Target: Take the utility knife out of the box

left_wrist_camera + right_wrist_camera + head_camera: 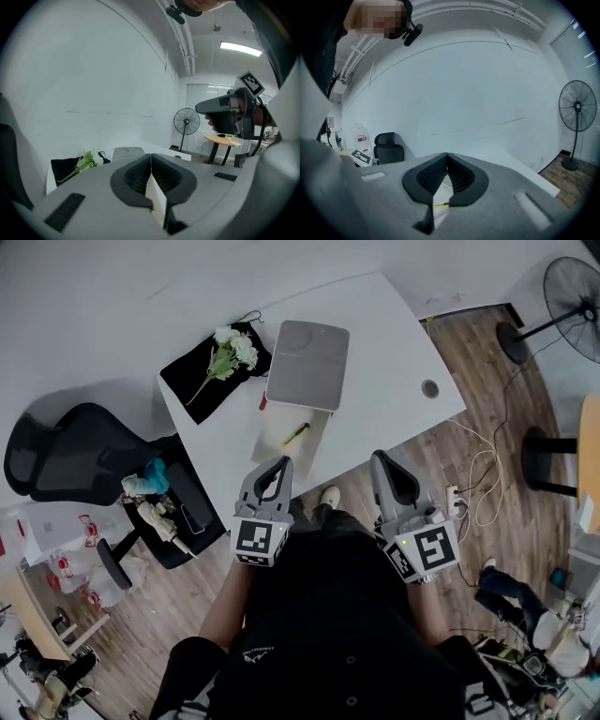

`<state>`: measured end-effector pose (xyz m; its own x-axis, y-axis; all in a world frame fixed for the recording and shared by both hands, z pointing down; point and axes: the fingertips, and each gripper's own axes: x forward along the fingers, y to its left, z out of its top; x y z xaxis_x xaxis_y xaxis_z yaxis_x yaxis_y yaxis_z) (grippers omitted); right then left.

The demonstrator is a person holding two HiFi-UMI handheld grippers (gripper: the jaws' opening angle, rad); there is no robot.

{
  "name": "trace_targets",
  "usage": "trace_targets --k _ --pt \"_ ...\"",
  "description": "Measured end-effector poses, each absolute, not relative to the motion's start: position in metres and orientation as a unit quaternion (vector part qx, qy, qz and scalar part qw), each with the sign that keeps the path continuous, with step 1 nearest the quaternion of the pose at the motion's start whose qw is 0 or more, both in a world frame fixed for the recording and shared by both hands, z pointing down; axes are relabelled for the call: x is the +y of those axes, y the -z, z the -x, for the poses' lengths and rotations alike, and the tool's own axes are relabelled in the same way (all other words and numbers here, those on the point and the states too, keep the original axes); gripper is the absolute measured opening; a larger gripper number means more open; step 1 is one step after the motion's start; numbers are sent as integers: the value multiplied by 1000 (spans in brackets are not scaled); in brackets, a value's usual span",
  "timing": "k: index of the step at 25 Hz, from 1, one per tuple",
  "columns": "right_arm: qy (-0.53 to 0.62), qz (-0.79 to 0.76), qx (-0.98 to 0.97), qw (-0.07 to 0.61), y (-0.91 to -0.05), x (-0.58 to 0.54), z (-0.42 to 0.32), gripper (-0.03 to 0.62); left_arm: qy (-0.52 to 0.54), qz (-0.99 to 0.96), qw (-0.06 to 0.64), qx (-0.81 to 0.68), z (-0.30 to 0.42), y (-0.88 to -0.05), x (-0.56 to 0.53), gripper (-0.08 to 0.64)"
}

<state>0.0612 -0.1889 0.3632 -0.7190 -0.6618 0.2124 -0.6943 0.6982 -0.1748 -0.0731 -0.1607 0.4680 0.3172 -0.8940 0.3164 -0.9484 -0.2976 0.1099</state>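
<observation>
A grey box [307,364] stands open on the white table [384,343], its cream tray [281,448] toward me. In that tray lies the yellow-green utility knife [296,434]. My left gripper [281,462] hovers shut and empty at the table's near edge, just short of the tray. My right gripper [378,457] is level with it to the right, over the table's edge, also shut and empty. In the left gripper view the jaws [151,155] meet, with the grey box [127,152] beyond. In the right gripper view the jaws [446,154] meet, and a sliver of the knife [440,205] shows below them.
A black cloth [192,381] with white flowers [234,348] lies left of the box. A cable hole [430,388] is at the table's right. A black office chair [66,460] stands at the left, a floor fan [562,292] and cables [473,488] at the right.
</observation>
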Motion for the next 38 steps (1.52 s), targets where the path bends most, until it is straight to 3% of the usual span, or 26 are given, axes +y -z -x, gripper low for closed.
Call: trace_targets --k 38 --pt "-162 -467 -864 100 -395 -183 -54 5 -280 -820 208 -454 77 -622 -216 8"
